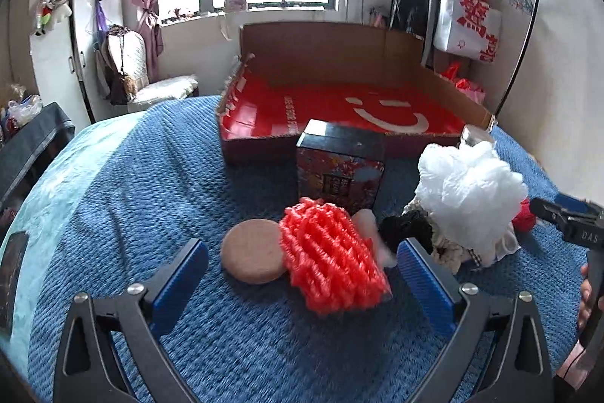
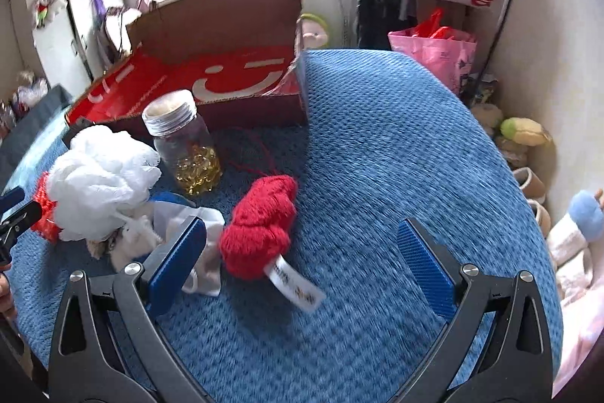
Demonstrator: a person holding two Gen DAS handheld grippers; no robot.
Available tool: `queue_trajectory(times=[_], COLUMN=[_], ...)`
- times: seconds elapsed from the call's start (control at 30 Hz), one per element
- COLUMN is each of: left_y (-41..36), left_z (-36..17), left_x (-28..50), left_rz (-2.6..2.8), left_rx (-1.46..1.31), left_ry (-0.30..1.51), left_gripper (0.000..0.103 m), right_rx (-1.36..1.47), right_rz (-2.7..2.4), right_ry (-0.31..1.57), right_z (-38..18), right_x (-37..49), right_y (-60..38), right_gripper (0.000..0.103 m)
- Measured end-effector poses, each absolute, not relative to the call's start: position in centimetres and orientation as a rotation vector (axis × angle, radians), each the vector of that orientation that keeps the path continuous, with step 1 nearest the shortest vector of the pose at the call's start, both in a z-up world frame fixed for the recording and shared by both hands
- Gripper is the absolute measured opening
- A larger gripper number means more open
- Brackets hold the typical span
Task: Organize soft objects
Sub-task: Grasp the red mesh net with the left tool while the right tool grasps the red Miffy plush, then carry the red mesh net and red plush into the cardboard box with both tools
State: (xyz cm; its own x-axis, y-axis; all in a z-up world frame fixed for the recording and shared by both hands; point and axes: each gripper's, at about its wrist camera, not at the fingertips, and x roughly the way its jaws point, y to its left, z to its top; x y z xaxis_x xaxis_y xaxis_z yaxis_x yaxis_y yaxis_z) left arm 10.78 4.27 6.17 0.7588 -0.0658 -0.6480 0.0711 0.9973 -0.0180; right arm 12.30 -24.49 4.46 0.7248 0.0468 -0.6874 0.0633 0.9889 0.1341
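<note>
On the blue knitted blanket (image 1: 158,184) lies a red foam net (image 1: 332,259) beside a round tan sponge pad (image 1: 252,250). My left gripper (image 1: 302,270) stands open around both, its blue pads apart from them. A white mesh puff (image 1: 468,191) tops a heap of black and cream cloth (image 1: 411,229). In the right wrist view a red yarn skein (image 2: 260,221) with a white label (image 2: 296,284) lies between the open fingers of my right gripper (image 2: 302,252), nearer the left pad (image 2: 177,259). The white puff (image 2: 102,176) and white cloth (image 2: 196,225) lie left of it.
A flat cardboard box with a red smiley lining (image 1: 339,108) lies at the far side of the bed. A dark printed box (image 1: 339,169) stands before it. A glass jar of yellow capsules (image 2: 188,150) stands near the puff. Clothes rack, bags and plush toys line the right wall.
</note>
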Motion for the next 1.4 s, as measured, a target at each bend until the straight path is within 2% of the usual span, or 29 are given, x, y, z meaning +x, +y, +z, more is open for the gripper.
queue_trajectory(times=[0.07,0.13,0.17,0.2,0.4,0.77,1.4], left_y=[3.9,3.6,3.6,3.6,3.2,3.0,3.0], left_z=[5.6,4.8,4.6,4.4,4.8,6.6,6.4], left_x=[11.5,12.2,12.3,12.5,11.3,8.4,6.2], left_rz=[-0.085,-0.117,-0.132,-0.155,-0.172,-0.197,-0.218], left_rx=[0.018,0.015,0.009,-0.004,-0.003,-0.007,-0.007], left_ry=[0.732,0.768,0.777,0.789,0.757,0.711,0.7], left_gripper=[0.087,0.072,0.059,0.057,0.051,0.05,0.05], right_rx=[0.132,0.145,0.187,0.231,0.212,0.229,0.217], right_rz=[0.005,0.05,0.099,0.14,0.128,0.188,0.2], right_ry=[0.78,0.814,0.829,0.837,0.766,0.704,0.701], right_z=[4.0,3.3,3.0,2.8,4.0,6.3,6.1], right_x=[13.1,13.7,14.0,14.0,11.7,7.3,5.2], right_y=[-24.1,-24.0,-24.2,-24.4,-24.2,-22.8,-21.2], right_gripper=[0.088,0.05,0.045,0.035,0.034,0.034,0.034])
